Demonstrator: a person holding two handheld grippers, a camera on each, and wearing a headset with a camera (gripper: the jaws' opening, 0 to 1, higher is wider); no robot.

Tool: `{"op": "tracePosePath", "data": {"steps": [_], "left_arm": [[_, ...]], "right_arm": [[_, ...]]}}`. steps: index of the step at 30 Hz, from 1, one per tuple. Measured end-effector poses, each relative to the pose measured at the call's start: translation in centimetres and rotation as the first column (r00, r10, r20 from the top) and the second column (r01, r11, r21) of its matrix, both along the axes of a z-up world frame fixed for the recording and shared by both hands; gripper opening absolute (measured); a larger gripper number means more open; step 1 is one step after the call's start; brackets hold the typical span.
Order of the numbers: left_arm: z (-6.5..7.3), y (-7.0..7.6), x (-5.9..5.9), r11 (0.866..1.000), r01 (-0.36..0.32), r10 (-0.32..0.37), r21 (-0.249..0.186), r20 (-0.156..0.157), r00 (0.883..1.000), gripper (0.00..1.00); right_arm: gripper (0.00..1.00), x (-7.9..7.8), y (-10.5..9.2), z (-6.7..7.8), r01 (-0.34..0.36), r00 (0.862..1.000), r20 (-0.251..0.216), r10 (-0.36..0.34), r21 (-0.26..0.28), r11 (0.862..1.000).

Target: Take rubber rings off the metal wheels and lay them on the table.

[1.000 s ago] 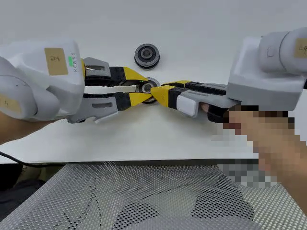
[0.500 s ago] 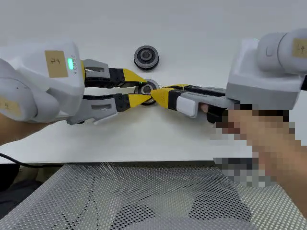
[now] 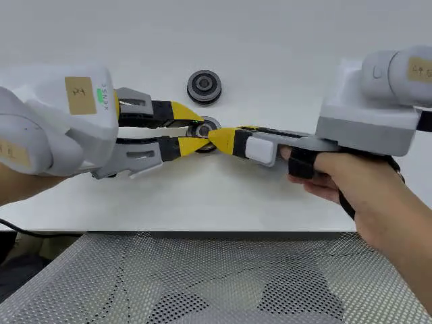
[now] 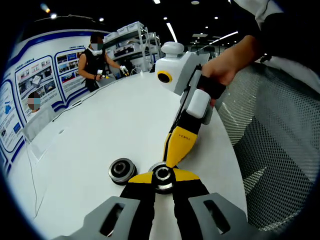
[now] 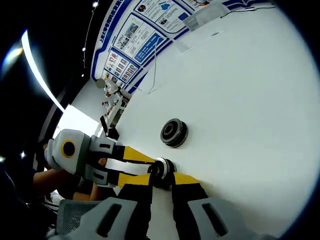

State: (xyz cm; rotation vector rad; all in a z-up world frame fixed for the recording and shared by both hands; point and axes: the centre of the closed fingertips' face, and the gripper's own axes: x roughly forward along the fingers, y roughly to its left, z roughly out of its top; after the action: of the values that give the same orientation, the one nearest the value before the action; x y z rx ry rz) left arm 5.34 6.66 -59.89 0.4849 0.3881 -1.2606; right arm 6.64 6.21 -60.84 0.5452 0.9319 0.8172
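A small metal wheel (image 3: pixel 205 125) with a black rubber ring is held just above the white table (image 3: pixel 283 61) between both grippers. My left gripper (image 3: pixel 200 132) comes in from the left and is shut on the wheel (image 4: pixel 163 173) across its faces. My right gripper (image 3: pixel 220 138) comes in from the right, its yellow tips shut on the ring at the wheel's (image 5: pixel 161 167) rim. A second wheel (image 3: pixel 204 86) with its black ring on lies flat on the table just beyond them; it is also in the left gripper view (image 4: pixel 122 170) and the right gripper view (image 5: pixel 173 132).
The table's front edge (image 3: pixel 202 228) runs below the grippers, with a perforated metal surface (image 3: pixel 202 283) in front of it. In the left gripper view a person (image 4: pixel 95 60) stands at the table's far end beside wall posters.
The right gripper has edged slightly left against the wheel. The two grippers stay closed on it; the camera has shifted a little.
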Motion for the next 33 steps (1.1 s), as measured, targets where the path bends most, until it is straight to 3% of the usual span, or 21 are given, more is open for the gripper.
{"op": "tracePosePath", "data": {"steps": [10, 33], "left_arm": [[0.04, 0.01, -0.01, 1.000, -0.016, 0.016, -0.015, 0.004, 1.000, 0.13], [0.15, -0.11, -0.08, 1.000, -0.016, 0.017, -0.012, 0.005, 1.000, 0.13]], "right_arm": [[0.15, -0.58, -0.06, 0.28, 0.004, 0.999, -0.046, -0.004, 0.017, 1.000], [0.17, -0.21, 0.12, 0.02, 0.015, 1.000, -0.013, -0.015, 0.005, 1.000]]}}
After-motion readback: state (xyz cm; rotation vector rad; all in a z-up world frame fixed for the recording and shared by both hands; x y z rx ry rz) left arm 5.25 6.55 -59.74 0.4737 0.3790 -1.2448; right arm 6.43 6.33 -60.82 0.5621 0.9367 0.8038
